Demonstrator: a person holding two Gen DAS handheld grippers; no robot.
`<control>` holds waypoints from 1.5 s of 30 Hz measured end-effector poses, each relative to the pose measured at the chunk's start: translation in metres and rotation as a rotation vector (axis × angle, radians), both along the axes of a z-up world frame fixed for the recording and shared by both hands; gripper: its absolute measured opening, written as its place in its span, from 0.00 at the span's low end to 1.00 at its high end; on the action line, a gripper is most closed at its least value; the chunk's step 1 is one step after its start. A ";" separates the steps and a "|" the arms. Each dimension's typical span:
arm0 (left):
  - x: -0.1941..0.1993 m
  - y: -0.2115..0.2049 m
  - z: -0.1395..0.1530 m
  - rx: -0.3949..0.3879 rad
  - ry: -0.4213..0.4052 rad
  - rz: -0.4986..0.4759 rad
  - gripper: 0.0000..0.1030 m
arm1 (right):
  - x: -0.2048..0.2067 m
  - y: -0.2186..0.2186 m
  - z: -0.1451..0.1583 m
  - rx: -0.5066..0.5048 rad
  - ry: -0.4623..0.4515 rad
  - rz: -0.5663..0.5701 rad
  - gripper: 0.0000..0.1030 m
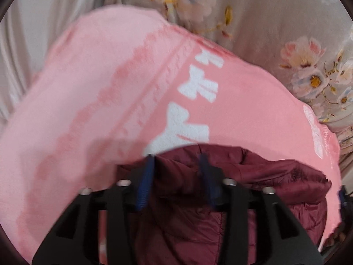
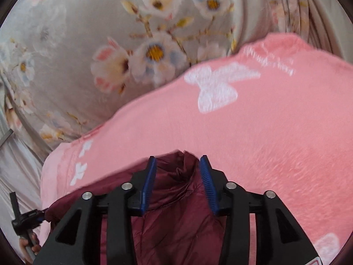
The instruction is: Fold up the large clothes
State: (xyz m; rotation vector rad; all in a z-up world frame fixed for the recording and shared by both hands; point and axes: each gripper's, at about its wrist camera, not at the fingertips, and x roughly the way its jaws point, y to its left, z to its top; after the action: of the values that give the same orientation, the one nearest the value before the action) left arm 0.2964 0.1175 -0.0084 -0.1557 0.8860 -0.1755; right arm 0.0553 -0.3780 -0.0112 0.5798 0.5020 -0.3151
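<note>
On the pink blanket (image 1: 88,101) lay the maroon puffer jacket (image 1: 253,176), bunched and still unfolded. Left claw (image 1: 176,158) stood released over it; right claw (image 2: 178,158) likewise parted, cloth between, not pinched.

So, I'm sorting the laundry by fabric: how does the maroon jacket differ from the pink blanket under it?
The maroon jacket is dark, smooth and quilted; the pink blanket is pale and fuzzy. The jacket is plain, while the blanket carries white bows. The jacket lies bunched on top, and the blanket lies spread beneath. Both are soft textiles.
</note>
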 end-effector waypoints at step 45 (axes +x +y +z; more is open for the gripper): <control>0.021 -0.173 -0.072 0.236 0.003 -0.204 0.77 | 0.169 0.136 -0.084 -0.027 0.303 0.457 0.00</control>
State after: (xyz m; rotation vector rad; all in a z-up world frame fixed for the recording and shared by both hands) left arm 0.3179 -0.0550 -0.0802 0.1544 0.9182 -0.2586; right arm 0.2246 -0.2419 -0.0950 0.3770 0.9015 0.0286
